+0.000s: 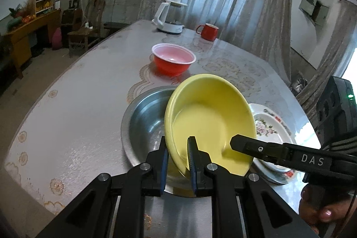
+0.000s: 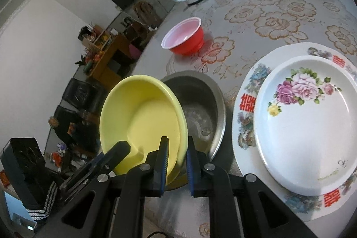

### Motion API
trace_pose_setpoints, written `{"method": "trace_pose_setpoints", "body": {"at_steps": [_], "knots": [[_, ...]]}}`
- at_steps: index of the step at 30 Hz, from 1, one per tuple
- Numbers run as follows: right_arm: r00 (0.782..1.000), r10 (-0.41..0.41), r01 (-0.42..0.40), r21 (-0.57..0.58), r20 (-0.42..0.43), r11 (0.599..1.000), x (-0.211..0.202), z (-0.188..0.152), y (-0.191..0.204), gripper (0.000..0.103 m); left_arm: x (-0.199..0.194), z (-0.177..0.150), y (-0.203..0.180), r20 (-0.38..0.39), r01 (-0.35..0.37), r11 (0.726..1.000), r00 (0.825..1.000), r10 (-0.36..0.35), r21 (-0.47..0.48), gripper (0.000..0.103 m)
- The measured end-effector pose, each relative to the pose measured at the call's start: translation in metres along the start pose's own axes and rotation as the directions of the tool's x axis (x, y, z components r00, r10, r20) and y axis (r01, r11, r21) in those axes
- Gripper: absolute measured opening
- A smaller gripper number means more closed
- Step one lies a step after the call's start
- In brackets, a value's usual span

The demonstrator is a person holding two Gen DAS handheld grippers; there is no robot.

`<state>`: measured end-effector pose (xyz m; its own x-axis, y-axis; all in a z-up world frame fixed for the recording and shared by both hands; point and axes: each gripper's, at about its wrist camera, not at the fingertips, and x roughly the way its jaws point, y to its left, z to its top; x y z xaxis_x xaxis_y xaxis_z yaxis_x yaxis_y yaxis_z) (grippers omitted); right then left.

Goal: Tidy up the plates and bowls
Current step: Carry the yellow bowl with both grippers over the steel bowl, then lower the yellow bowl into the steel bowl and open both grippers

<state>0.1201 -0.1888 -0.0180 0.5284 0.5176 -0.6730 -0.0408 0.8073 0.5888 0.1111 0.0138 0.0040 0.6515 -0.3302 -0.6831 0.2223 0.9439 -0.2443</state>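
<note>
Both grippers are on the yellow bowl [image 1: 209,119] at once. The left gripper [image 1: 178,162] has its pads clamped on the bowl's near rim, wall pinched tight between them. The right gripper [image 2: 177,162] is pinching the opposite side of the rim the same way, though its grip looks a touch looser, hard to say from this angle.

The bowl is tipped up on edge, leaning over the steel bowl [image 2: 200,108], and seems partly inside it. Just right of that is a small flowered plate [image 2: 305,124] stacked on a bigger patterned plate [image 2: 245,126].

Further back on the table [image 1: 78,104] sits a red bowl [image 1: 173,59] on its own. Way at the far end there's a white kettle [image 1: 169,17] and a red mug [image 1: 208,31].
</note>
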Motion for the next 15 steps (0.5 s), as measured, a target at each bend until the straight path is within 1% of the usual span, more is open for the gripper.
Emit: {"method": "trace_pose_setpoints", "body": {"at_steps": [9, 15], "knots": [[0.995, -0.083, 0.082, -0.031, -0.046, 0.996, 0.021, 0.005, 0.002, 0.015, 0.019, -0.006, 0.008, -0.050, -0.015, 1.000, 0.999, 0.016, 0.011, 0.017], [0.992, -0.115, 0.113, -0.036, -0.053, 0.993, 0.026, 0.007, 0.003, 0.015, 0.026, -0.005, 0.010, -0.058, -0.020, 1.000, 0.998, 0.021, 0.016, 0.017]]}}
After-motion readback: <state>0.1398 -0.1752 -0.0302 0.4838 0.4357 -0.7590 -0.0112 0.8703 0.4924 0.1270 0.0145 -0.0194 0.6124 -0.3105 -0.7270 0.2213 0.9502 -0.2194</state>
